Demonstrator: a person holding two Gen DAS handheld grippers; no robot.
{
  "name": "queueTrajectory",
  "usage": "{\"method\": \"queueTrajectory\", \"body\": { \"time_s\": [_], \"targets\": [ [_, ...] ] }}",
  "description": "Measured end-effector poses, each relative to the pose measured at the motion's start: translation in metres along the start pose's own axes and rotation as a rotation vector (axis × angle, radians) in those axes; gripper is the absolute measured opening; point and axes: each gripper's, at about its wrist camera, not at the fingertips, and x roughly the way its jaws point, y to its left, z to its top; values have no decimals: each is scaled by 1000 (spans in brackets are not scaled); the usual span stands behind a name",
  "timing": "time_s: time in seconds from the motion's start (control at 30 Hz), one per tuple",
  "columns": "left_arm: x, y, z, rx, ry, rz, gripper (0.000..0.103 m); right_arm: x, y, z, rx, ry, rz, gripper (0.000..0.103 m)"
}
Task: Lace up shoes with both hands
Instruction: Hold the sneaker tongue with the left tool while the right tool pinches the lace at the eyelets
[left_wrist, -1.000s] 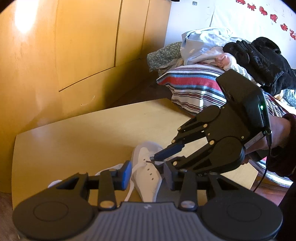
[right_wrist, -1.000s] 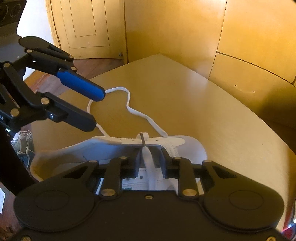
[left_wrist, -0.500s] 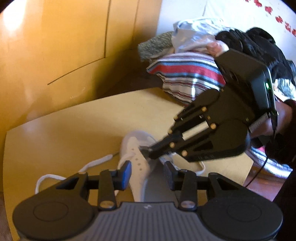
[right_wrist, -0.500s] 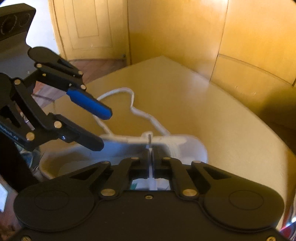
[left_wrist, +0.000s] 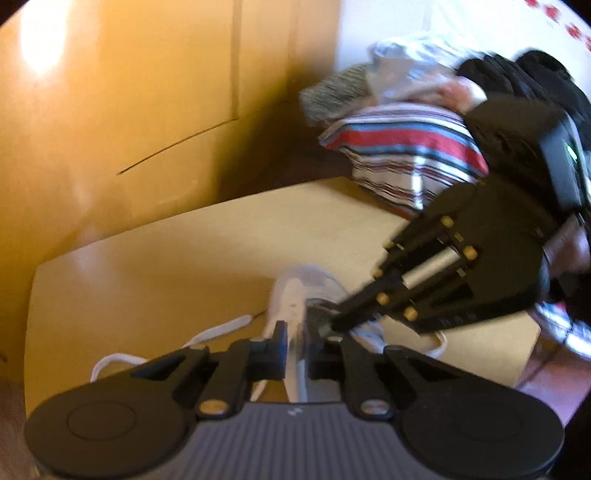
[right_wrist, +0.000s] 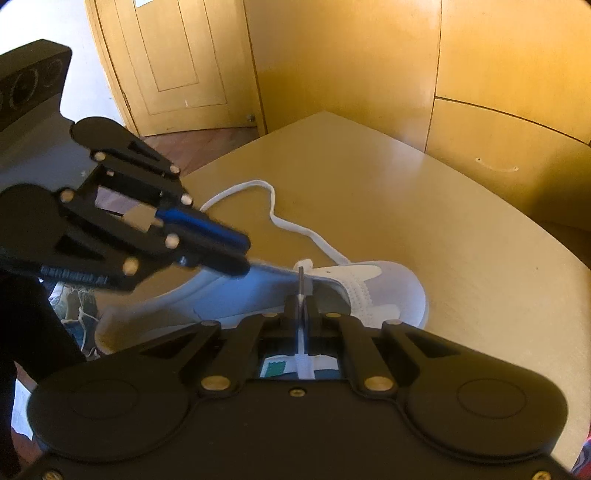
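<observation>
Lacing barely begun: 1 white shoe (right_wrist: 369, 291) lies on the surface (right_wrist: 424, 206), lace (right_wrist: 273, 218) mostly loose.
Right gripper (right_wrist: 301, 306) fingers pinch the lace tip tight; left gripper (left_wrist: 295, 343) fingers are closing on the shoe's eyelet edge.

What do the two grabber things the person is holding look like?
Each hand-held gripper is black plastic with two round discs at its base, jointed bars and brass-coloured rivets. The left hand-held gripper has a blue finger pad and a ribbed grey body; the right hand-held gripper has a silver rod, a boxy black top with a small green light and a thin black cable.
</observation>
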Motion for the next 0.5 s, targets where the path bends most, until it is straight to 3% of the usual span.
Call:
{"method": "queueTrajectory", "body": {
  "time_s": [0.2,0.5],
  "targets": [
    [2,7,-1,-44,-3,19,10,11,10,2,-17,26,13,3],
    [4,2,2,-23,0,10,9,16,12,5,-7,35,13,3]
  ]
}}
